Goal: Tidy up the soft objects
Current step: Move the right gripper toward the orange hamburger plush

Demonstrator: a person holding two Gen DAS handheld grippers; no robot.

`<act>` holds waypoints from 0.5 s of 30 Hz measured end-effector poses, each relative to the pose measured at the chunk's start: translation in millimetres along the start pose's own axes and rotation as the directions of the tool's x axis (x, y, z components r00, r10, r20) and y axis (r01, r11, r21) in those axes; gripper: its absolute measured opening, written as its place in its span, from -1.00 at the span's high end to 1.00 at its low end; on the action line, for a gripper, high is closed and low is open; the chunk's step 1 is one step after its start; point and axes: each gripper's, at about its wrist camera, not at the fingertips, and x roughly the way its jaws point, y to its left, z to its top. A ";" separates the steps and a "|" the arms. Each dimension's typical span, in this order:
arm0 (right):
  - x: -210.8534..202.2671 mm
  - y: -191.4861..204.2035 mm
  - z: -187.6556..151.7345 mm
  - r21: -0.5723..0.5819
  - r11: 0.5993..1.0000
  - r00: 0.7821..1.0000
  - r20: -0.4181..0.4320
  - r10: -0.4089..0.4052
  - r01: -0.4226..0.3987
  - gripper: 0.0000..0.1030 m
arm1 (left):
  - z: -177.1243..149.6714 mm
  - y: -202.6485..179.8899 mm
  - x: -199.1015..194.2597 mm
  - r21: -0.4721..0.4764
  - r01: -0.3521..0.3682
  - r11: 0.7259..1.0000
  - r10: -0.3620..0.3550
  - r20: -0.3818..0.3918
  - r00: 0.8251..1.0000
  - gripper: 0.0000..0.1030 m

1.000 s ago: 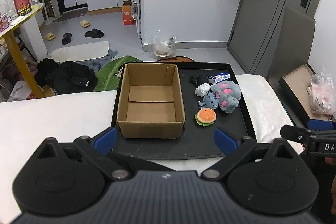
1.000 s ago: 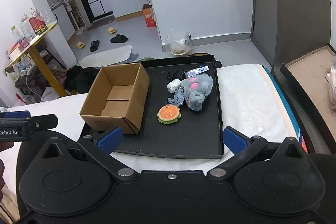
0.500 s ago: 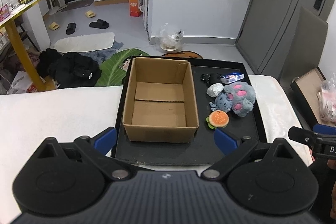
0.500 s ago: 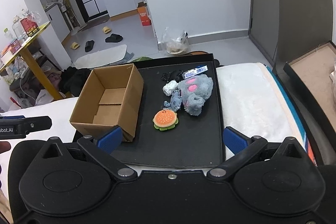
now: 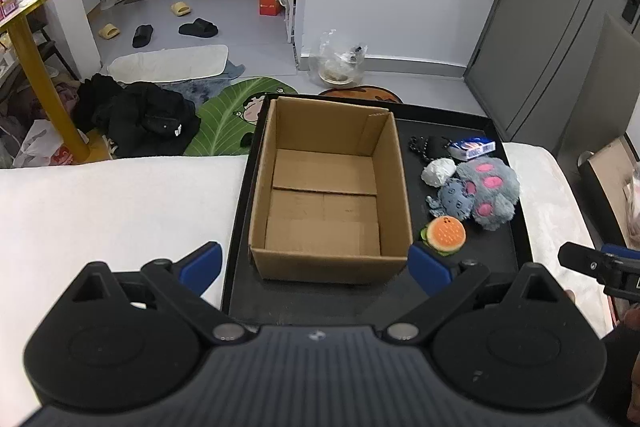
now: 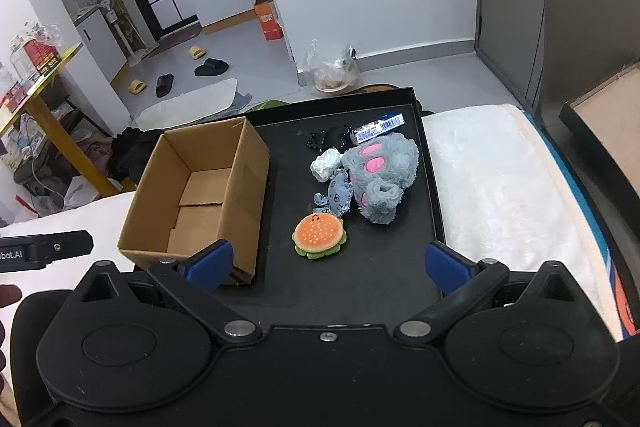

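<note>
Two tools were in play, and neither had taken hold of anything; the left tool [image 5: 314, 263] hung with its blue pads spread wide over the near wall of the cardboard box [image 5: 332, 187], and the right tool [image 6: 326, 267] hung likewise, pads well apart, over the near part of the black tray [image 6: 360, 287]; the box stood empty on the left half of that tray, open side up. Every soft thing lay to the right of the box, on the tray floor: the burger plush [image 6: 319, 235] nearest the tools and on its own; behind it the small blue-grey plush [image 6: 340, 197], touching the large grey plush with pink spots [image 6: 380, 167]; a crumpled white wad [image 6: 326, 165] just beside that one; farther back a blue-and-white packet [image 6: 380, 126] and a black tangle that I could not identify.

Judging by this, the step in hand was the approach before a first pick, with nothing yet sorted. The next move seemed to call for the right tool to drop over the burger plush, straddle it with both pads, close gently, then lift and carry it left over the box rim; the packet looked stiff and probably belonged outside the box.
</note>
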 end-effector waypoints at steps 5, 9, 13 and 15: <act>14.4 2.1 3.8 0.011 1.000 1.000 -0.014 0.008 -0.007 -0.91 | 4.9 10.9 12.0 -0.020 -0.002 1.000 0.002 -0.005 1.000 -0.88; 27.0 1.7 6.4 0.026 1.000 0.999 -0.034 0.017 -0.016 -0.85 | 9.0 20.2 20.9 -0.036 -0.014 0.999 0.014 -0.004 1.000 -0.87; 40.4 0.6 8.2 0.048 0.998 0.998 -0.053 0.032 -0.029 -0.81 | 11.1 28.7 31.8 -0.055 -0.035 0.998 0.035 0.004 0.999 -0.83; 48.8 0.2 8.1 0.059 0.998 0.997 -0.066 0.035 -0.031 -0.76 | 11.5 31.3 38.9 -0.065 -0.040 0.997 0.040 0.000 0.999 -0.77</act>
